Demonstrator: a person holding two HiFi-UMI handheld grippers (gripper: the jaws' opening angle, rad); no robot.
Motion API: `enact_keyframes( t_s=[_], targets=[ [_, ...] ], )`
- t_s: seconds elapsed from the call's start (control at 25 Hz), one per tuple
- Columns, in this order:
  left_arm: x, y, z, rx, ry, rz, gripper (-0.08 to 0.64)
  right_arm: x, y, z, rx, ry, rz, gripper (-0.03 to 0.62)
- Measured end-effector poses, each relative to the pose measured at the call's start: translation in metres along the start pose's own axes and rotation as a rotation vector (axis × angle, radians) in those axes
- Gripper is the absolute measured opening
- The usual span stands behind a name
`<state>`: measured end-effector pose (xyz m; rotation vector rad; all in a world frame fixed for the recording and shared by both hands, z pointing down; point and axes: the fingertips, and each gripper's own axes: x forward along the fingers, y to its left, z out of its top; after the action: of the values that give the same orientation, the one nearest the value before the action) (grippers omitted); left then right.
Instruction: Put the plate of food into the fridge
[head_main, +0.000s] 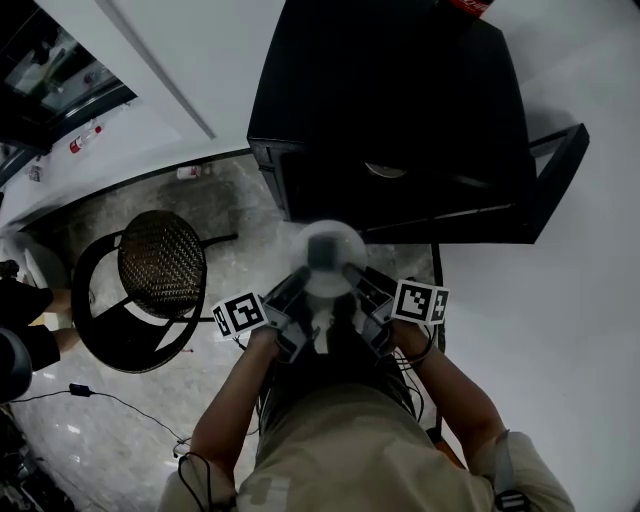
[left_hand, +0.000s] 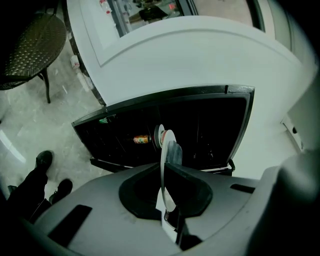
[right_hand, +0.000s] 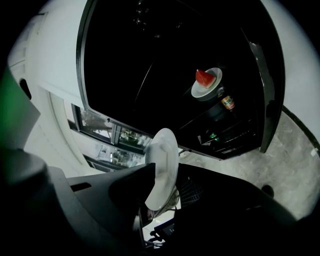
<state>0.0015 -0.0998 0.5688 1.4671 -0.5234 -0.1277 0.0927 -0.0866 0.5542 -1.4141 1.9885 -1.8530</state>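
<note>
I hold a white plate (head_main: 331, 252) in front of the open black fridge (head_main: 400, 110), and a greyish lump at its middle is too blurred to name. My left gripper (head_main: 300, 284) is shut on the plate's left rim; in the left gripper view the plate (left_hand: 167, 172) stands edge-on between its jaws. My right gripper (head_main: 356, 281) is at the right rim. In the right gripper view the plate (right_hand: 161, 167) leans on one jaw with a gap beside the other. Inside the fridge stands another plate with a red watermelon slice (right_hand: 205, 81).
An orange-labelled bottle (right_hand: 227, 101) stands by the watermelon plate on the shelf. The fridge door (head_main: 556, 170) hangs open to the right. A black woven chair (head_main: 160, 265) stands on the marble floor to my left. A red can (head_main: 468, 5) sits on the fridge top. Another person's shoes (left_hand: 44, 161) are nearby.
</note>
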Motion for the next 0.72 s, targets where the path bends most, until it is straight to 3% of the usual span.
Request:
enact_keyframes(
  t_s=[0.24, 0.52, 0.72],
  targets=[
    [0.011, 0.001, -0.006, 0.024, 0.005, -0.038, 0.014, -0.007, -0.01, 0.002, -0.04, 0.005, -0.019, 0.12],
    [0.015, 0.009, -0.004, 0.091, 0.009, -0.013, 0.014, -0.03, -0.026, 0.01, -0.077, -0.04, -0.078, 0.132],
    [0.021, 0.014, 0.002, 0.081, -0.003, -0.026, 0.014, -0.046, -0.04, 0.017, -0.094, -0.066, -0.125, 0.132]
  ],
)
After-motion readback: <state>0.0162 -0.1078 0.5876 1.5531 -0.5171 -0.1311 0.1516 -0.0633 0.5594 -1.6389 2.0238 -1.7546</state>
